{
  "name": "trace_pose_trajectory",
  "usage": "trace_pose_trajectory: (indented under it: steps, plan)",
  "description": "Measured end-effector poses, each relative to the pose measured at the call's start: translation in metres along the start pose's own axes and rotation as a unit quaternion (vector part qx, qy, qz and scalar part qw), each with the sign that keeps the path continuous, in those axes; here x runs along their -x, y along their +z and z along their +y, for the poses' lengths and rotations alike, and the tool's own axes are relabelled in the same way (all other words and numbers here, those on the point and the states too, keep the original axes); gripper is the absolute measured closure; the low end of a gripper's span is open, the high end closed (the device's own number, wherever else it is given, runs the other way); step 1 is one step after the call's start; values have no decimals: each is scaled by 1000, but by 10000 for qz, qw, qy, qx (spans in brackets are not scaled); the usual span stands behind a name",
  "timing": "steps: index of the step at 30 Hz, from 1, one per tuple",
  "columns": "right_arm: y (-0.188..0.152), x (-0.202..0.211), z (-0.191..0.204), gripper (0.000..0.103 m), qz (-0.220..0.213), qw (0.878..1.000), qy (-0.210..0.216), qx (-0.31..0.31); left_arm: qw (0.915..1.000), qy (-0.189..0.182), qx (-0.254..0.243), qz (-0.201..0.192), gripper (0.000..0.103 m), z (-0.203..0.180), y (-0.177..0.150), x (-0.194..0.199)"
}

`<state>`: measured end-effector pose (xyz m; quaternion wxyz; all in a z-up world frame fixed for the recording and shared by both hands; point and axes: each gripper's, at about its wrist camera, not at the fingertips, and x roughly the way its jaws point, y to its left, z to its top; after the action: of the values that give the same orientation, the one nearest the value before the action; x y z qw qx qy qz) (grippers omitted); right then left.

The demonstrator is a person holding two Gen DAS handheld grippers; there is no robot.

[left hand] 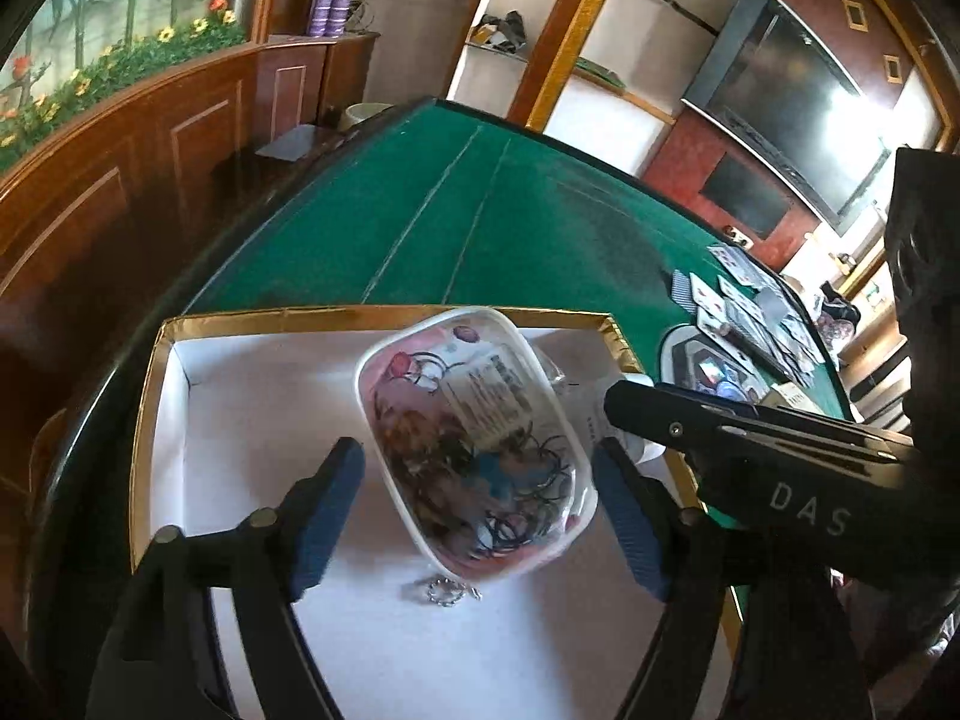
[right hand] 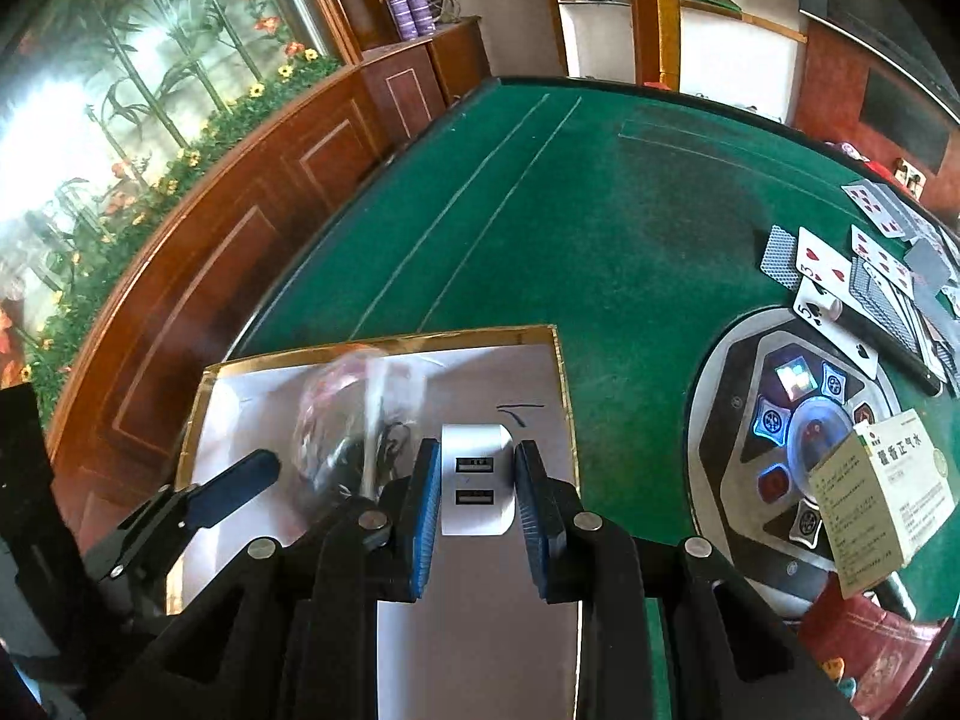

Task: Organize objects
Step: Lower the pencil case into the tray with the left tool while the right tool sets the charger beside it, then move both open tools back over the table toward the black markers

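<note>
Blue-padded left gripper (left hand: 480, 504): lower centre of the left wrist view; jaws spread wide, one pad on each side of a pouch, neither pad seen pressing on it.
Pouch (left hand: 474, 432): clear plastic with a white zip rim, filled with dark hair ties and coloured bits; lies tilted in the box, centre of the frame; blurred in the right wrist view (right hand: 354, 420).
Ball chain (left hand: 447, 591): small silver loop on the box floor, just below the pouch.
Right gripper (right hand: 474, 480): lower centre of the right wrist view; blue pads closed against both sides of a charger, gripping it; in the left wrist view its black body enters from the right edge, marked "DAS".
Charger (right hand: 477, 480): white and silver block with two USB ports facing the camera, held over the right part of the box.
Box (left hand: 384, 315): shallow, white inside with a gold rim; fills the lower left of both views; sits on the table.
Table (right hand: 600, 210): green felt with pale seam lines; centre of both views.
Control panel (right hand: 798, 414): round, with lit buttons, set in the felt; right of the box.
Playing cards (right hand: 870, 276): scattered face-up and face-down; right edge, above the panel.
Medicine carton (right hand: 876, 504): pale, green print, tilted; lower right, over the panel's edge.
Spray cans (right hand: 411, 12): two purple cans on a wooden cabinet; upper centre.
</note>
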<state>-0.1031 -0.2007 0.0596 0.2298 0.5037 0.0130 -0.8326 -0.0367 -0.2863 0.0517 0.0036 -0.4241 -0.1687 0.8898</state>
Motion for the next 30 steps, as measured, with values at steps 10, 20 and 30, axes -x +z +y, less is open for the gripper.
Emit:
trace_pose_trajectory:
  steps: [10, 20, 30]
  plan:
    - [1, 49, -24, 25, -951, 9944, 19, -460, 9968, -173, 772, -97, 19, 6, -11, 29]
    - [-66, 123, -77, 21, -1728, 9812, -260, -819, 9977, -497, -8, -454, 8, -65, -76, 52]
    - [-150, 191, -151, 12, -2146, 9667, -668, -1226, 9997, 240, 34, 86, 8, -29, -96, 45]
